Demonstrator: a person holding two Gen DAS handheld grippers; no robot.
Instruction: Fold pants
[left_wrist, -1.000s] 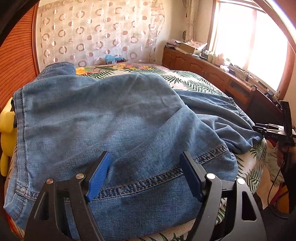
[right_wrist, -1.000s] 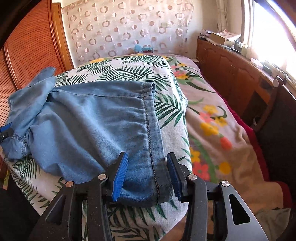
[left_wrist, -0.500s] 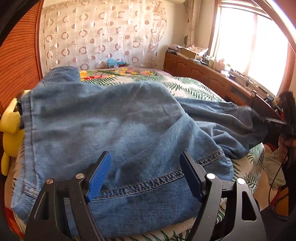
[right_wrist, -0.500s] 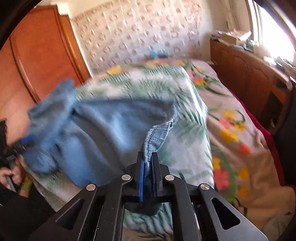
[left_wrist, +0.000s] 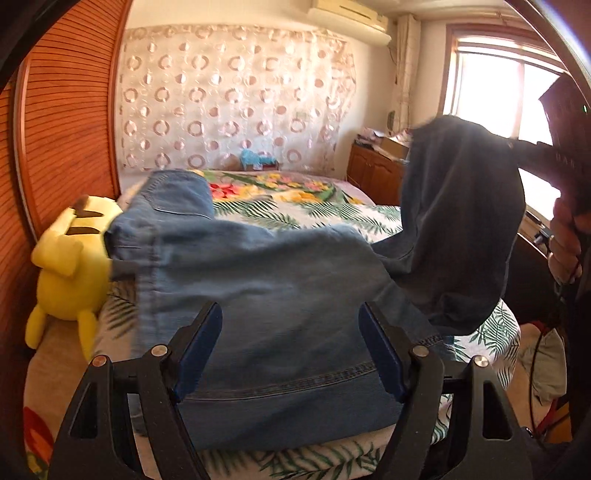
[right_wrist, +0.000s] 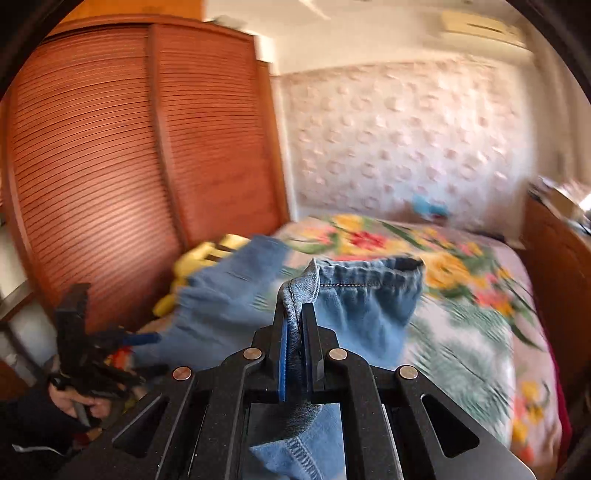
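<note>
Blue denim pants (left_wrist: 266, 295) lie across the near end of the bed. My left gripper (left_wrist: 290, 350) is open, its blue pads either side of the denim near the hem, not closed on it. My right gripper (right_wrist: 295, 343) is shut on the pants' leg end (right_wrist: 354, 295) and holds it lifted above the bed. In the left wrist view that lifted leg (left_wrist: 461, 221) hangs dark at the right, held by the right gripper (left_wrist: 535, 155). The left gripper also shows in the right wrist view (right_wrist: 96, 347) at lower left.
The bed has a floral and palm-leaf cover (left_wrist: 332, 210). A yellow plush toy (left_wrist: 70, 258) sits at the bed's left edge by the wooden slatted wardrobe (right_wrist: 110, 166). A wooden cabinet (left_wrist: 376, 173) runs under the window at the right. A curtained wall is behind.
My right gripper, shut on the leg end since half a second ago, has lifted it high and swung it leftward. The left gripper stays open over the denim.
</note>
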